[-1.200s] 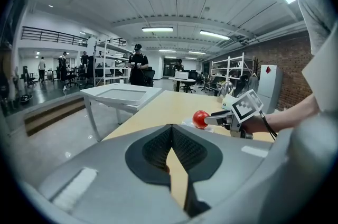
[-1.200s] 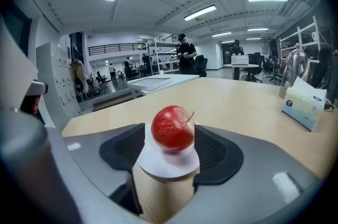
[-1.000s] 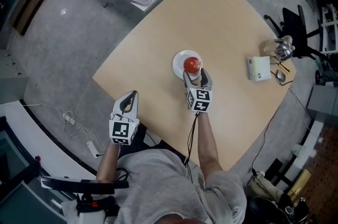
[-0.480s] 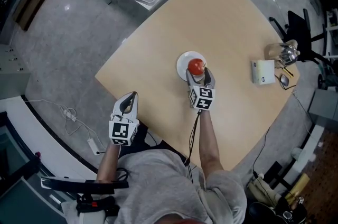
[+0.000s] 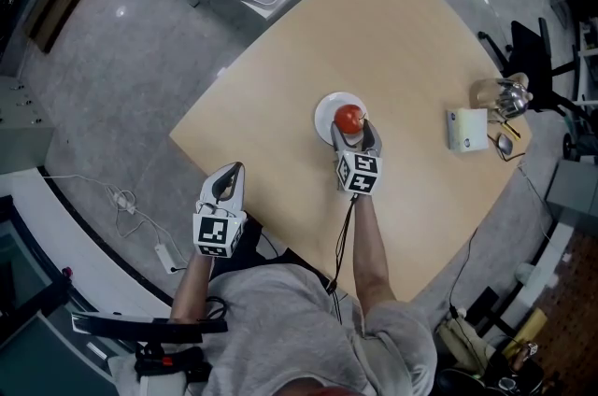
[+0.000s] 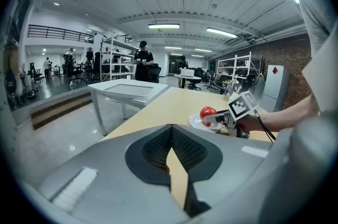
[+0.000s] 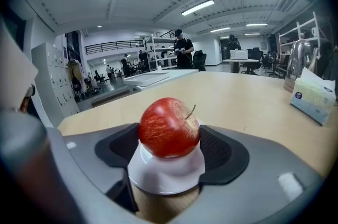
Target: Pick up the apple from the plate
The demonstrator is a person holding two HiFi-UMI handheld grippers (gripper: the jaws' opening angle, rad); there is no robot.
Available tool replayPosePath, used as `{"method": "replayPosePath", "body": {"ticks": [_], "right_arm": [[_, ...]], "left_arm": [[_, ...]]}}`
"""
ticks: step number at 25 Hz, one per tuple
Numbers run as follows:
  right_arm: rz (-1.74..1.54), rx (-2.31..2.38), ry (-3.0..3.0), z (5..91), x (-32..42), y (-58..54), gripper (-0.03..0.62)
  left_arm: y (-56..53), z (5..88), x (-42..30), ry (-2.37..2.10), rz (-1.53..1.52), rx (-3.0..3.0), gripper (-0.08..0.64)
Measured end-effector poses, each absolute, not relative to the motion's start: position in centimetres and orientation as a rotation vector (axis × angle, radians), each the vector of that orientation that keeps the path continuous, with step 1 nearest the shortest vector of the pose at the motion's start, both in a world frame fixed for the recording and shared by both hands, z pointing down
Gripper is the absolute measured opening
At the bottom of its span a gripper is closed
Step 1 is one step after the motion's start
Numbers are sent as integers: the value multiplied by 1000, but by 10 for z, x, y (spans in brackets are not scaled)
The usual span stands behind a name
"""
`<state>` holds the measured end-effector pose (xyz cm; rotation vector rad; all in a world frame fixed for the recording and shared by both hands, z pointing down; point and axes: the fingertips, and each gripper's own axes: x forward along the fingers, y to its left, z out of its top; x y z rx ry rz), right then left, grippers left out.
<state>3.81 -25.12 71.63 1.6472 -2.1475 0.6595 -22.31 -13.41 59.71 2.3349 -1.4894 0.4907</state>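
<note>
Left claw (image 6: 171,150) low near me, jaws closed, empty; right claw (image 5: 353,136) ahead, jaws wide, just been opening, apple (image 7: 169,128) between pads, sitting on plate (image 7: 166,174), mid table (image 5: 280,95); I judge apple firm, light, smooth, round; grip across widest middle, gently, skin bruises.

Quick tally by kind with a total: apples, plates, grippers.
apple: 1
plate: 1
grippers: 2 (left gripper shut and empty; right gripper has just been opening its jaws, which sit either side of the apple)
Total: 4
</note>
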Motion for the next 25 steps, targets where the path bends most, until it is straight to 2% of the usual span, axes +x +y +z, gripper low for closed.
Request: {"method": "replayPosePath", "body": {"ticks": [25], "right_arm": [[603,1713,-2174,690,45,-242,364]], "left_arm": [[-132,581,-213,-1472,466,2403,18]]}}
